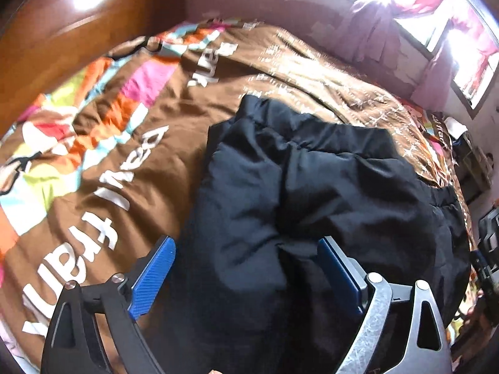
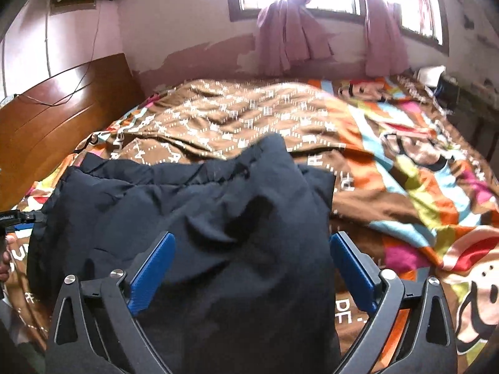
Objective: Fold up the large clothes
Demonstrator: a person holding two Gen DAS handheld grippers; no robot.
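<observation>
A large black padded jacket (image 1: 312, 187) lies bunched on a bed with a brown and multicoloured cover (image 1: 124, 155). My left gripper (image 1: 246, 249) stands open over the jacket's near left part, its blue pads (image 1: 152, 277) wide apart and off the cloth. In the right wrist view the same black jacket (image 2: 202, 218) fills the lower middle. My right gripper (image 2: 251, 249) is open above its near right part, with blue pads (image 2: 352, 268) either side of a fold and not pressing it. The other gripper's black tip (image 2: 18, 218) shows at the left edge.
A wooden headboard (image 1: 62, 31) rises at the left of the bed. A pinkish wall with windows and purple curtains (image 2: 290, 40) runs behind it. Dark furniture (image 1: 474, 168) stands by the bed's far right side. Bare bedcover (image 2: 421, 187) lies to the jacket's right.
</observation>
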